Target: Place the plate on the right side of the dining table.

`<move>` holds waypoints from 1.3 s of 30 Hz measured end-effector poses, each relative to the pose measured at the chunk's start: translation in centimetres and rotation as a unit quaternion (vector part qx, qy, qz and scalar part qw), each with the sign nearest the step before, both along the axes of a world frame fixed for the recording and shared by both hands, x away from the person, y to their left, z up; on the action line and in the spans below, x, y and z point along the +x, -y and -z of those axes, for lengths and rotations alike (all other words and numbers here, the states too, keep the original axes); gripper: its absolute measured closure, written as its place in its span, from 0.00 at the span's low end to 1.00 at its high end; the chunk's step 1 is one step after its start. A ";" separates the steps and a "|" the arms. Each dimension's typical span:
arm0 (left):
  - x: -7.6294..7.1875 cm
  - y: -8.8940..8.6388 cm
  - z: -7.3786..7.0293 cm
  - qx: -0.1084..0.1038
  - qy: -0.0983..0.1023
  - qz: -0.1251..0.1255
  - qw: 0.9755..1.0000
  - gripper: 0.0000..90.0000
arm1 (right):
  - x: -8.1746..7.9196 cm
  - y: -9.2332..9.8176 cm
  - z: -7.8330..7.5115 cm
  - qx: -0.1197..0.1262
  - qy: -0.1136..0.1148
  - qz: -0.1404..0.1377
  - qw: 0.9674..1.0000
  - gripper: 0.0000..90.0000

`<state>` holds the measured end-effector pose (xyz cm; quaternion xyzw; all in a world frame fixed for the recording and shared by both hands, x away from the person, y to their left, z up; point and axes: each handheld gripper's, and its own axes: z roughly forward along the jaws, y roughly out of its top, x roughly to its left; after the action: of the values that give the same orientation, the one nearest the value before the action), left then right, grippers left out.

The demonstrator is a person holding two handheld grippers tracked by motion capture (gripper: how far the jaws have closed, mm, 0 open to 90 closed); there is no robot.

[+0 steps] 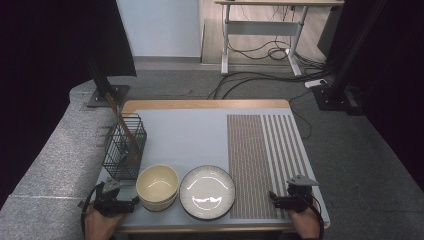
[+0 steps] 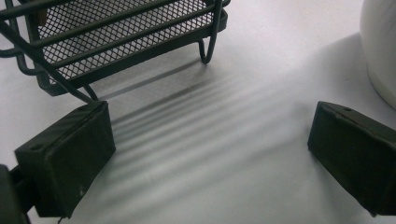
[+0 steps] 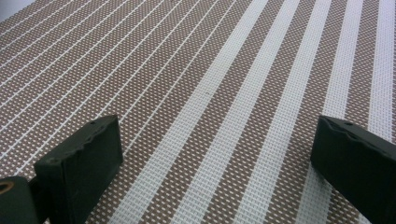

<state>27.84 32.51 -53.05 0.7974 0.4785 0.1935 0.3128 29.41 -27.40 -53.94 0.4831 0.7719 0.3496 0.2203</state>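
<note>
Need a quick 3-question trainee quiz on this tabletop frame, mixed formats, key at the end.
1. True or false: the left gripper is shut on the cream bowl.
2. What stands directly behind the cream bowl, toward the far edge of the table? A) a kettle B) a black wire basket C) a cutting board
3. Fill in: the right gripper rests over the brown-and-white striped ____, to the right of the plate.

Key: 1 false, both grippers are open and hold nothing; 2 B; 3 placemat.
</note>
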 end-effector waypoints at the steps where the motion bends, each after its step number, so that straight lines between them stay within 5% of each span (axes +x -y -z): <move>1: 0.0 0.0 0.0 0.000 0.000 0.000 1.000 0.00 | 0.0 0.0 0.0 0.000 0.000 0.000 1.000 0.02; 15: 0.0 -0.1 0.0 -0.004 0.001 0.000 1.000 0.00 | 0.0 0.0 0.0 0.000 -0.001 -0.001 1.000 0.02; 27: 0.0 -0.1 0.0 -0.004 0.000 0.000 1.000 0.00 | 0.1 0.0 -0.5 -0.004 -0.024 -0.014 1.000 0.00; 39: 0.0 -0.1 0.1 -0.004 0.001 0.000 1.000 0.00 | -1.3 0.0 -2.2 -0.008 -0.018 -0.061 0.998 0.00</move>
<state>27.81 32.59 -53.10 0.7959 0.4788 0.1923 0.3167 28.06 -27.39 -51.71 0.4395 0.8067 0.3475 0.1881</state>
